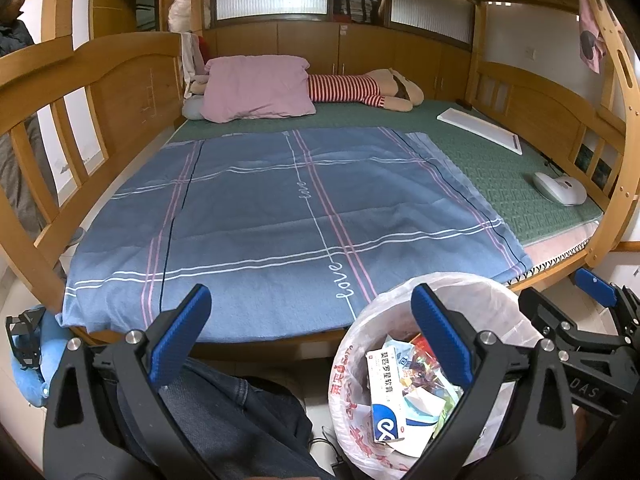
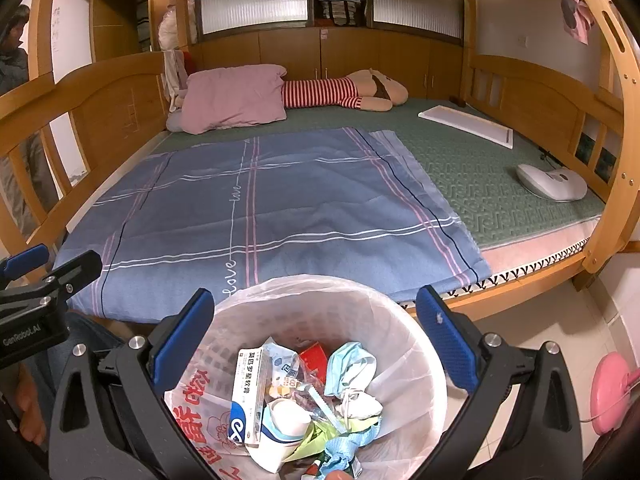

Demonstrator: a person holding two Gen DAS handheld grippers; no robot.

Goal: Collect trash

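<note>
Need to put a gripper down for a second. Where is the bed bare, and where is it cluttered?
Bare: the blue blanket top, and the green mat strip between the blanket's edge and the white gadget. Crowded: the head end, with the pink pillow, the striped plush and the white board. The trash bin is stuffed.

The left gripper (image 1: 310, 336) is showing two black, angular fingers, each wearing a ribbed blue pad (image 1: 182, 336) on its inner face. Round silver screws (image 1: 134, 336) are sitting just behind the pads, with triangular cut-outs further back on the black frame. The right gripper (image 2: 316, 336) is looking the same: black arms, textured blue pads (image 2: 446, 336), silver screws (image 2: 136, 342), a small white fleck on its right pad. White lettering is reading "GenRobot.AI" on the left gripper's black body as seen beside the right gripper. Below the left gripper, blue denim trouser legs (image 1: 224, 408) are showing; a bare foot (image 2: 30, 412) is showing beside the right gripper.
</note>
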